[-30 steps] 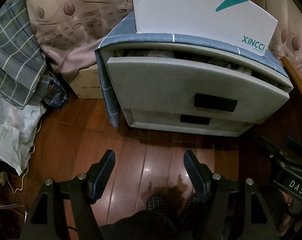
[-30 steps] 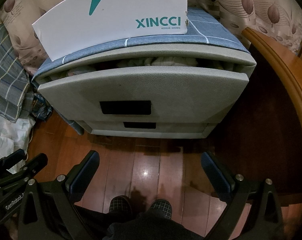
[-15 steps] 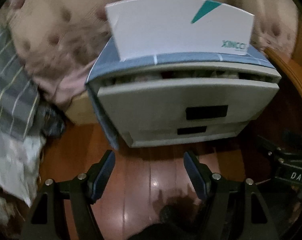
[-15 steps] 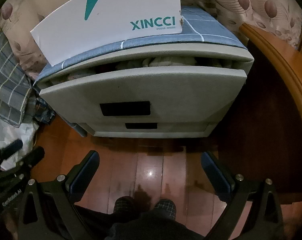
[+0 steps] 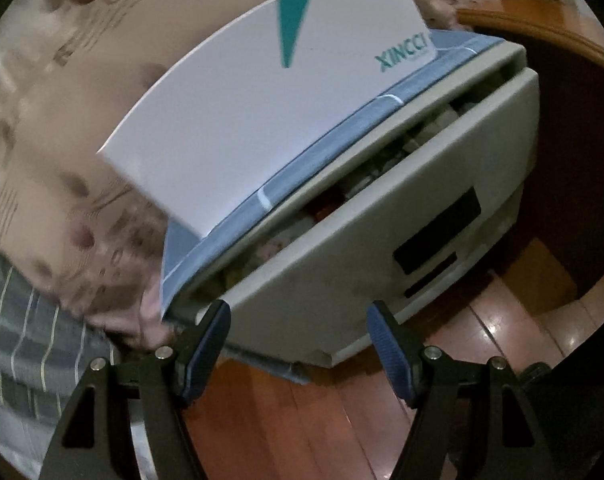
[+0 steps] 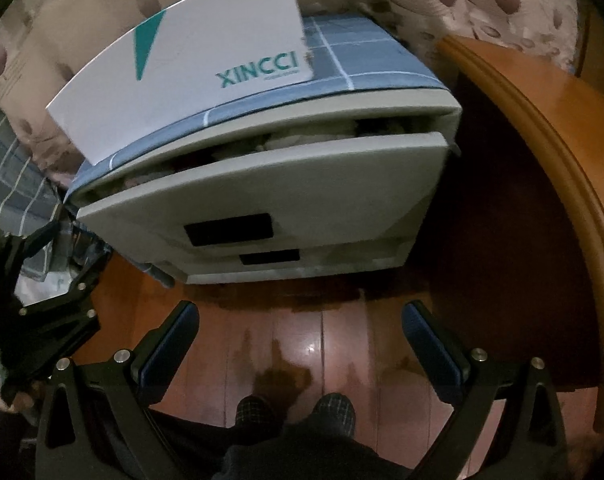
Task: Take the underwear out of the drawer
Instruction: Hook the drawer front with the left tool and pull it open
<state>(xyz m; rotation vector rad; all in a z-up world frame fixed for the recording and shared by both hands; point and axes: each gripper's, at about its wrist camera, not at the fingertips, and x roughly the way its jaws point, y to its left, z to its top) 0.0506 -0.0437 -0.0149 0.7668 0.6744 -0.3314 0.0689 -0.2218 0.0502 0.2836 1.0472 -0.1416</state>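
Two grippers point down toward a small grey cabinet standing on a wooden floor. The left gripper (image 5: 298, 344) is rolled, so in its view the cabinet (image 5: 530, 92) tilts up toward the upper right; its blue-padded fingers (image 5: 206, 344) stand spread wide with nothing between them, just in front of the top drawer's (image 5: 334, 276) lower left corner, touching nothing that can be made out. The right gripper (image 6: 300, 340) hangs over bare floor (image 6: 322, 336) at the bottom of its frame, jaws wide apart and empty, with the person's checked slippers (image 6: 336, 404) just below. The top drawer is pulled out a little, leaving a narrow gap under the blue checked cloth (image 6: 354, 60) that covers the cabinet; crumpled pale clothes (image 6: 302, 138), likely the underwear, lie in that gap, blurred. A white box (image 6: 182, 64) marked XINCCI stands on the cloth. A curved wooden rail (image 6: 562, 152) closes in the right side, and plaid fabric (image 5: 18, 320) crowds the left.
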